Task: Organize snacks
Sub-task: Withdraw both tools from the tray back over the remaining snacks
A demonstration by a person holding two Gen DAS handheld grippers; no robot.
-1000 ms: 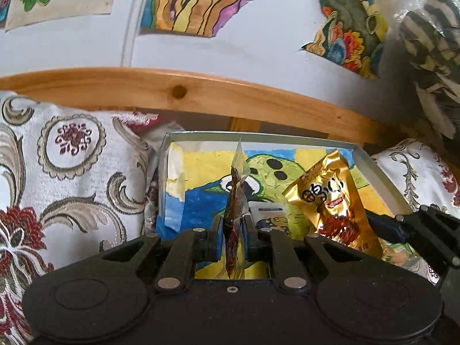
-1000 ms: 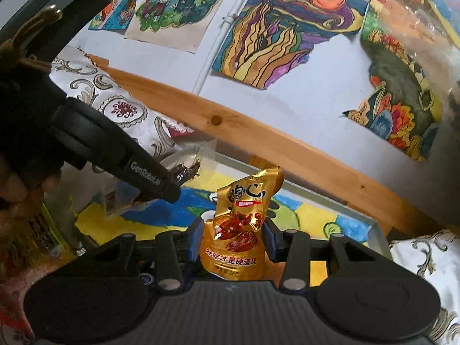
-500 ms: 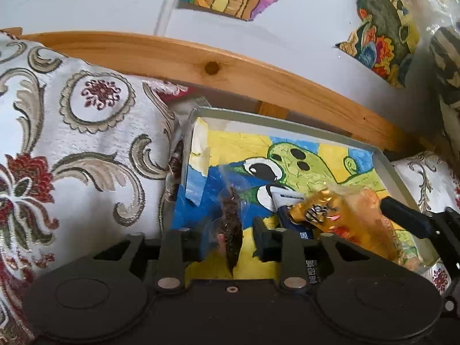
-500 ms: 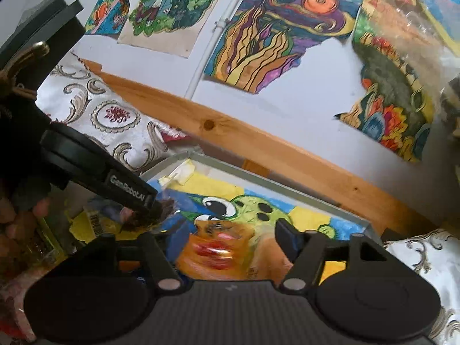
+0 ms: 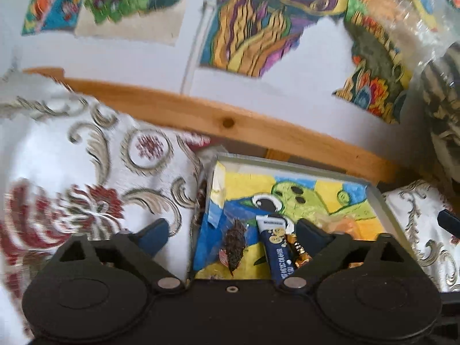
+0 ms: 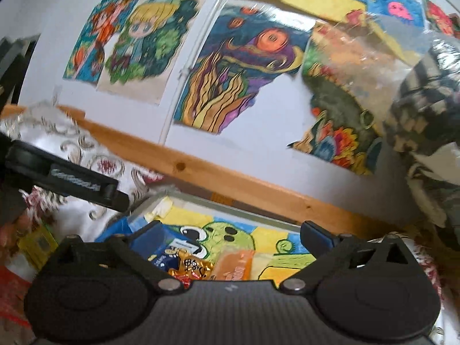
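Observation:
A shallow grey tray [image 5: 290,166] lined with a bright cartoon drawing holds the snacks. A clear packet of dark dried snack [image 5: 235,245] lies on the tray's left side, beside a dark blue packet [image 5: 277,254] and a gold packet [image 5: 300,254]. My left gripper [image 5: 231,231] stands open above them, holding nothing. In the right wrist view the tray [image 6: 230,205] shows the gold packet [image 6: 192,267], the blue packet [image 6: 164,254] and an orange packet [image 6: 235,264]. My right gripper [image 6: 231,234] is open and empty above them.
Patterned white cushions [image 5: 86,172] flank the tray, one to the left and one to the right [image 5: 417,230]. A wooden rail [image 5: 230,123] runs behind it under a wall with drawings. The left gripper's finger [image 6: 86,185] reaches in at the right view's left edge.
Both grippers opened and let go: the dried snack packet and the gold packet dropped into the tray. Both grippers have since pulled back and up, away from the tray.

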